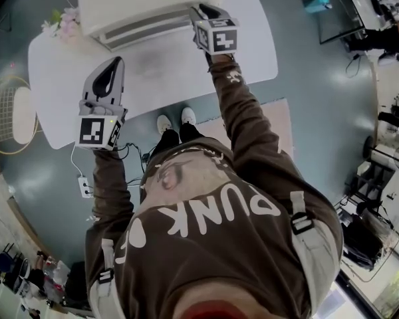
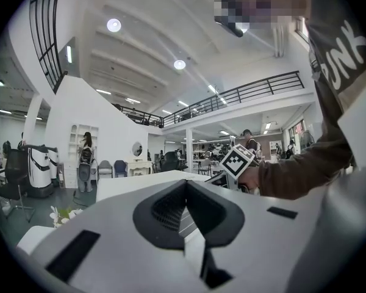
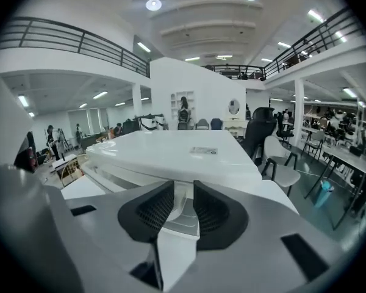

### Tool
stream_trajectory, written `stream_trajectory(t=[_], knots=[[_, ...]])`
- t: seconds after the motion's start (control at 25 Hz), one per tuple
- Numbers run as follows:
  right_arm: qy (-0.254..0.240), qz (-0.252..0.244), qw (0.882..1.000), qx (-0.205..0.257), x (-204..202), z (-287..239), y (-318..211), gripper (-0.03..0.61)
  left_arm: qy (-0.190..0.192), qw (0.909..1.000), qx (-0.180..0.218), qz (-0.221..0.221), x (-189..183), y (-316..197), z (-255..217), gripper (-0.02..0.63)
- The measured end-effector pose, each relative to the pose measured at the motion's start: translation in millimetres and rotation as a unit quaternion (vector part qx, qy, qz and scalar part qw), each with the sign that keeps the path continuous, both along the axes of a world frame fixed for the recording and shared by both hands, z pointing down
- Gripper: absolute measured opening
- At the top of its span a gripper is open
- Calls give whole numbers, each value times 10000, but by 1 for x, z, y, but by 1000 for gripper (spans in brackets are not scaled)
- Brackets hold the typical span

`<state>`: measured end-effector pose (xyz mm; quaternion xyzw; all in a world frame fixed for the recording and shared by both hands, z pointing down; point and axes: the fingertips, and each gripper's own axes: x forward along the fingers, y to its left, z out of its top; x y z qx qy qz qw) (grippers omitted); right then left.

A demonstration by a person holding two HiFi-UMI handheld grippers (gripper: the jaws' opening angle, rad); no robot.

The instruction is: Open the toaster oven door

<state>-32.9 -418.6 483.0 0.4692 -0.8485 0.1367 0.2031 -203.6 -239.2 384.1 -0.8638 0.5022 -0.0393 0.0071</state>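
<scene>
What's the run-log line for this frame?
right gripper: shut on white toaster oven door handle | left gripper: shut, empty, above white table

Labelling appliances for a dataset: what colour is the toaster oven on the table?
The toaster oven is glossy white all over, seen best in the right gripper view.

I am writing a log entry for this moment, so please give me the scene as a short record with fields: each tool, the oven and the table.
left tool: jaws together, nothing between them; held over the white rounded table, apart from the oven
right tool: jaws closed on the pale handle at the oven's front
white box-shaped toaster oven: stands at the table's far side; door looks closed
pink flowers: on the table, beside the oven's left end
</scene>
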Motion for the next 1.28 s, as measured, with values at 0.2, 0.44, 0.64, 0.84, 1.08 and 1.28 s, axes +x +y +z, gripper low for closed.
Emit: stream_trajectory(t=[0.2, 0.44, 0.64, 0.84, 1.08, 1.28], knots=[[47, -183, 9996, -199, -16, 1, -1, 65, -4, 10000, -49, -18, 1, -7, 3, 3], [535, -265, 9981, -116, -17, 10, 3, 52, 19, 10000, -60, 52, 13, -18, 5, 3], [273, -297, 9991, -93, -14, 3, 21, 57, 1, 10000, 19, 88, 17, -21, -1, 3], [408, -391, 9981, -237, 5, 22, 64, 73, -6, 9999, 97, 55, 19, -21, -9, 3], [1064, -497, 9927, -280, 24, 72, 128, 64, -7, 9999, 134, 8, 17, -19, -12, 3], [1388, -484, 9886, -338, 37, 116, 160, 14, -26, 9999, 128, 14, 20, -17, -13, 3]])
